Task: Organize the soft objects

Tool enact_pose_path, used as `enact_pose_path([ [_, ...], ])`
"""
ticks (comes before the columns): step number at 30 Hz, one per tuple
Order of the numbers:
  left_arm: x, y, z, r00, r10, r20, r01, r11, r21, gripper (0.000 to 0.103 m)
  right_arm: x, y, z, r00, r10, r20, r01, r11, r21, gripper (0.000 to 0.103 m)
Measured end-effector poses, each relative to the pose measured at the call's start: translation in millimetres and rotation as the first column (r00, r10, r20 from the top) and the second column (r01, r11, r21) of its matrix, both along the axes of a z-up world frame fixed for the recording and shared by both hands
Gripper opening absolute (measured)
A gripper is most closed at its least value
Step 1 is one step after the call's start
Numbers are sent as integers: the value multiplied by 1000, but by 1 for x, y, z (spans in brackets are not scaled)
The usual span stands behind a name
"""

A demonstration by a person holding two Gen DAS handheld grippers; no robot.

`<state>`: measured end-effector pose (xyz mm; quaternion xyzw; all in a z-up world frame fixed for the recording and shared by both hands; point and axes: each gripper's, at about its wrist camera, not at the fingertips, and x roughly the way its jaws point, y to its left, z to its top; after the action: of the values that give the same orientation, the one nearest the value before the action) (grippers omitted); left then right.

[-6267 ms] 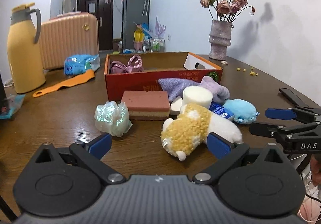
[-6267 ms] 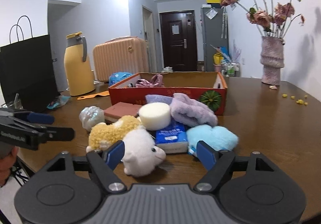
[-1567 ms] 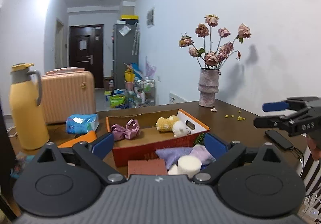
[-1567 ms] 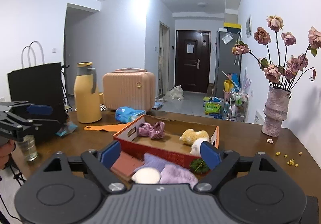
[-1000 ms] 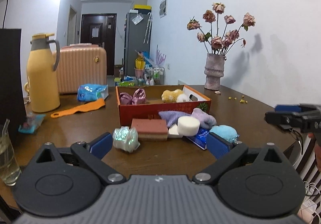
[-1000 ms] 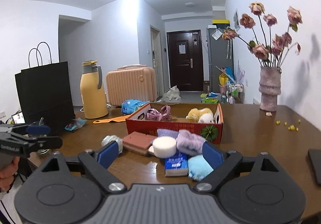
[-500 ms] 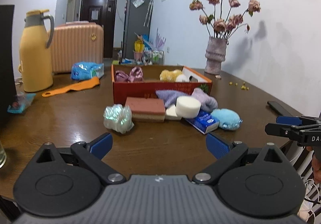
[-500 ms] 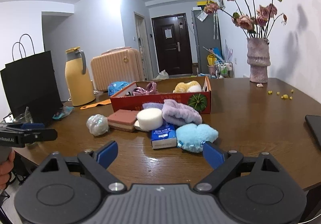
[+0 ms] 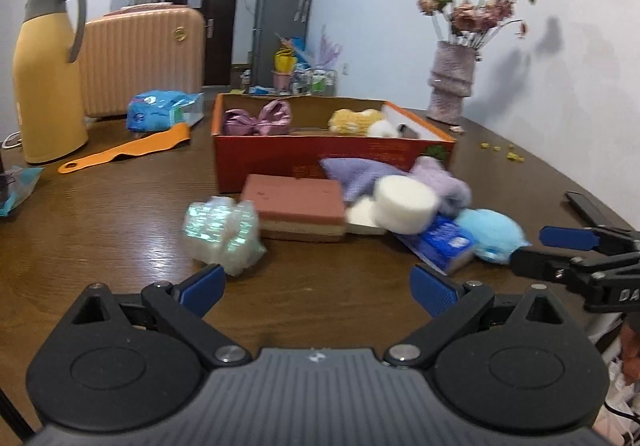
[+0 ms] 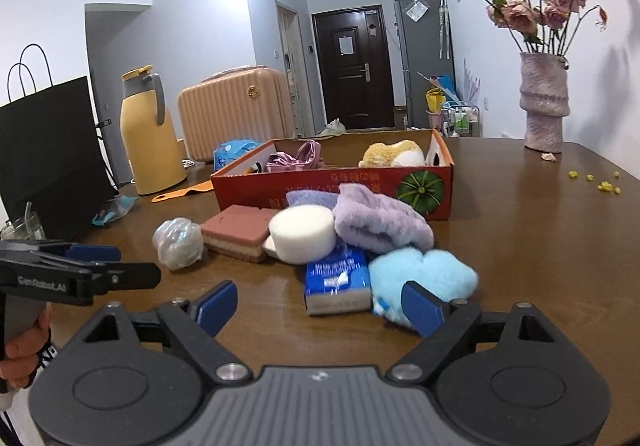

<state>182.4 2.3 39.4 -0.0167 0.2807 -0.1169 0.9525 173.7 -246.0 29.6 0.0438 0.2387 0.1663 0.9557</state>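
Right wrist view: your right tool is spread wide but its jaws are closing a little, with nothing pinched; the blue tissue pack and the fluffy blue toy lie just past its tips. Your left tool is spread wide too and holds nothing, with the shiny crinkly ball just beyond its left tip. On the brown desk the soft things sit in a pile in front of the red box: a pink sponge, a white round sponge and a purple fuzzy cloth. Inside the box (far end) rest a yellow plush toy and a purple bow.
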Motion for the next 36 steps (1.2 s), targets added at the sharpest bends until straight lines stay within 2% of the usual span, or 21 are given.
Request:
enact_pose_path([
  [5, 28, 15, -7, 997, 78, -9, -78, 996, 50, 101, 33, 13, -1, 1000, 19, -9, -19, 1000, 0, 85],
  [9, 50, 26, -9, 994, 111, -18, -110, 993, 48, 99, 57, 25, -3, 999, 31, -17, -31, 1000, 5, 84],
  [19, 84, 33, -12, 996, 86, -34, -85, 996, 32, 95, 96, 47, -6, 999, 42, -27, -42, 999, -25, 83],
  [23, 90, 36, -13, 996, 76, -45, -75, 997, 30, 89, 106, 50, -11, 998, 36, -46, -38, 999, -31, 79],
  [25, 91, 37, -15, 996, 69, -58, -67, 997, 24, 81, 109, 50, -12, 998, 31, -48, -32, 999, -34, 70],
  [27, 91, 36, -18, 995, 63, -78, -61, 998, 25, 59, 111, 49, -13, 998, 29, -53, -31, 999, -33, 64],
  [28, 91, 36, -19, 994, 63, -86, -61, 998, 27, 55, 111, 48, -14, 998, 29, -53, -30, 999, -29, 62],
  [32, 83, 36, -19, 994, 58, -93, -57, 998, 21, 52, 107, 44, -12, 998, 38, -55, -39, 999, -16, 58],
  [33, 80, 35, -17, 994, 55, -93, -54, 998, 20, 52, 104, 43, -11, 997, 49, -54, -49, 999, -13, 54],
  [36, 67, 27, -13, 996, 13, -92, -11, 1000, 16, 54, 90, 46, -9, 994, 99, -54, -100, 995, -9, 53],
])
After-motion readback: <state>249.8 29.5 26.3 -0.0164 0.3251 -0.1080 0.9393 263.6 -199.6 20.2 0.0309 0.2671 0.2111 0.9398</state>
